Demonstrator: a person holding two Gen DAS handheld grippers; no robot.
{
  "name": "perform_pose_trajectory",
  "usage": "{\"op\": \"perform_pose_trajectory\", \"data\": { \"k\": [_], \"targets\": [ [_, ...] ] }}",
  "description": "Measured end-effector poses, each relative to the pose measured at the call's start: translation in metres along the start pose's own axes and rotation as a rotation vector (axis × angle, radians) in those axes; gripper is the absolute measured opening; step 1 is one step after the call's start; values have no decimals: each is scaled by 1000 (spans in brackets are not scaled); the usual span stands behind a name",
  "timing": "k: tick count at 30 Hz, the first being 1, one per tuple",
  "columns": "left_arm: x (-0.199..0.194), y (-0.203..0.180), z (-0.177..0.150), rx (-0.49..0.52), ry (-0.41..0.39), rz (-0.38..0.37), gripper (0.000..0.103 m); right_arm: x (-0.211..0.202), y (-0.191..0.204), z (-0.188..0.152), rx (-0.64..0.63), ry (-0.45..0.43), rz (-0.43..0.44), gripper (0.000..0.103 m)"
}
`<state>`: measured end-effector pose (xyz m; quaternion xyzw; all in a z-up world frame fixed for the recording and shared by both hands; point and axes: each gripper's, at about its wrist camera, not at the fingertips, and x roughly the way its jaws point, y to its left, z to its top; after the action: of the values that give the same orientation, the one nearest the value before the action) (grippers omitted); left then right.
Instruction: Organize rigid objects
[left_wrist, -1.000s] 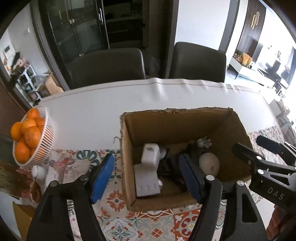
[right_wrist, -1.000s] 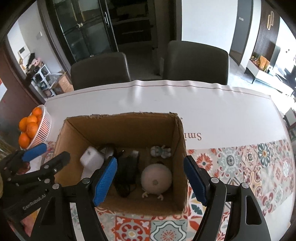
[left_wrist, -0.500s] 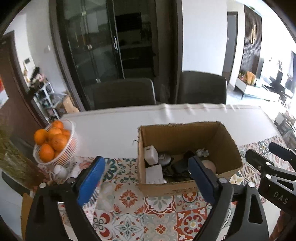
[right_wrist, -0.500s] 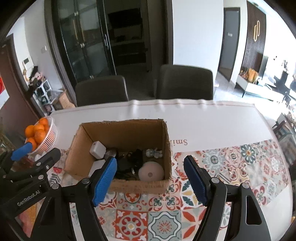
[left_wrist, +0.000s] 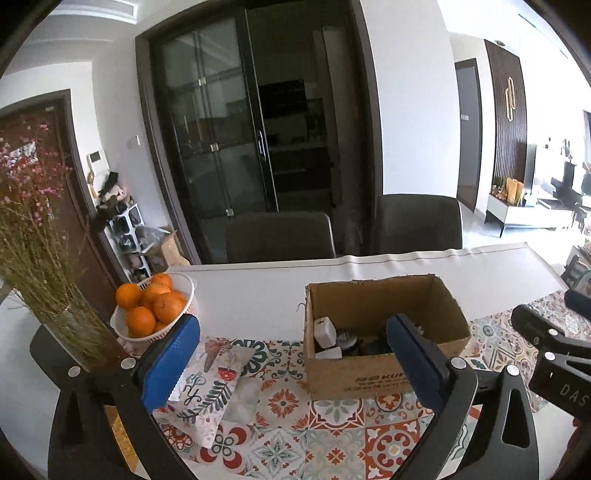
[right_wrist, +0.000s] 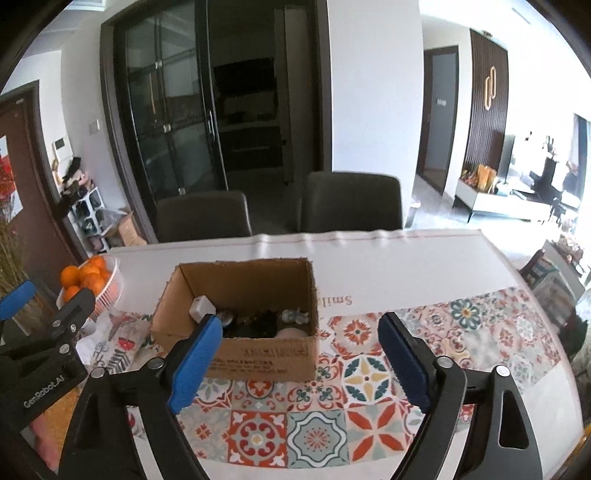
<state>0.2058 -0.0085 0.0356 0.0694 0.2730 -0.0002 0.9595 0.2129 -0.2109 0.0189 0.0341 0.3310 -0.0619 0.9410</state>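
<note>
While both tools hang above the patterned table (right_wrist: 369, 373), the left gripper (left_wrist: 291, 363) gapes wide and empty, the right gripper (right_wrist: 299, 363) likewise; the cardboard box (right_wrist: 258, 354) sits ahead, holding a white charger (left_wrist: 324, 332) and other small items.

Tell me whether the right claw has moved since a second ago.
Yes. The right claw has pulled back and up from the cardboard box, which now looks smaller and farther off on the table.
</note>
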Motion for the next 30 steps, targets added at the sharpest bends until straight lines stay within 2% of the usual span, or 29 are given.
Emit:
{"op": "perform_pose_trajectory", "data": {
  "k": [7,15,30],
  "targets": [
    [-26,7,-15,-42,-12,-11,103,-33,1,-6,-27,-78,-47,97],
    [-49,10,-28,-61,-24,-32,103,-61,5,-17,-45,-138,-57,98],
    [-82,8,-30,-43,-95,-43,103,-88,-3,-29,-23,-177,-21,99]
  ]
}}
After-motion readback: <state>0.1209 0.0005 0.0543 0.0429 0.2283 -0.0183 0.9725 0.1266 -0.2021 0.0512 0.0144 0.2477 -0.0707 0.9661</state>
